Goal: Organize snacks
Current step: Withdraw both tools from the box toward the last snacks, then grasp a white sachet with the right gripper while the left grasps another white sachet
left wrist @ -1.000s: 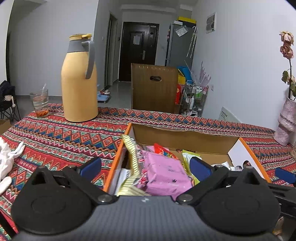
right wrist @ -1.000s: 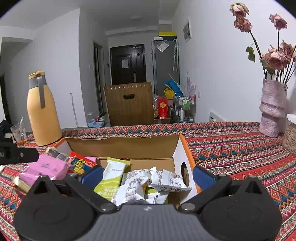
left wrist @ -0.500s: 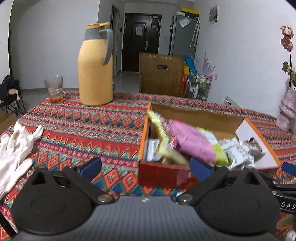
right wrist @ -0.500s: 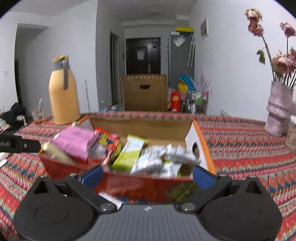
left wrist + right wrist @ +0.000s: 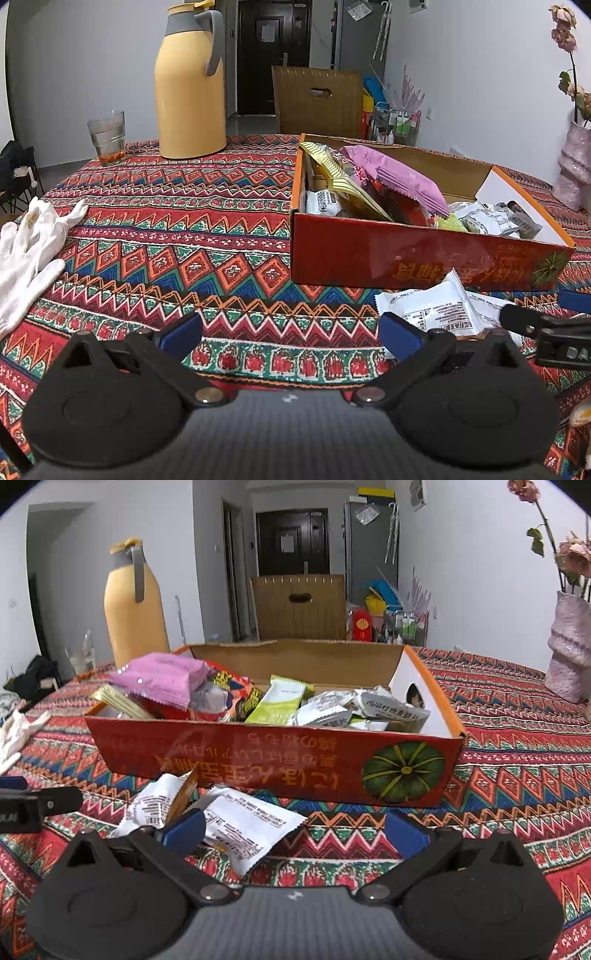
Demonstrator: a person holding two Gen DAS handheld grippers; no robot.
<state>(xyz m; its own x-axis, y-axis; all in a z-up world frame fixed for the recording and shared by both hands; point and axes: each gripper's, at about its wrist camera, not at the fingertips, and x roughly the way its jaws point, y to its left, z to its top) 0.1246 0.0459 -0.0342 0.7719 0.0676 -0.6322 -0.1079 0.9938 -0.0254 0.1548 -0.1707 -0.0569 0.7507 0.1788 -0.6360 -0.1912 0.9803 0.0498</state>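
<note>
Red snack box [image 5: 273, 764] sat on counter [image 5: 166, 236], side printed with inverted Chinese characters, pumpkin picture; pink packet [image 5: 162, 679] inside. White wrappers [image 5: 243, 823], small illegible print, lay before box. Left claw [image 5: 290, 328], right claw [image 5: 295, 827] both spread, empty.

A cardboard box [image 5: 273, 771] sits on the worktop [image 5: 177, 229] with snack packets [image 5: 277, 705] piled inside it. Two loose packets [image 5: 243, 823] lie on the worktop just before the box's near wall. Behind and left of the box stands a thermos jug [image 5: 190, 88], a glass [image 5: 107, 138] to its left. Gloves [image 5: 26, 251] lie at the worktop's left edge. A vase [image 5: 569, 650] stands far right.
</note>
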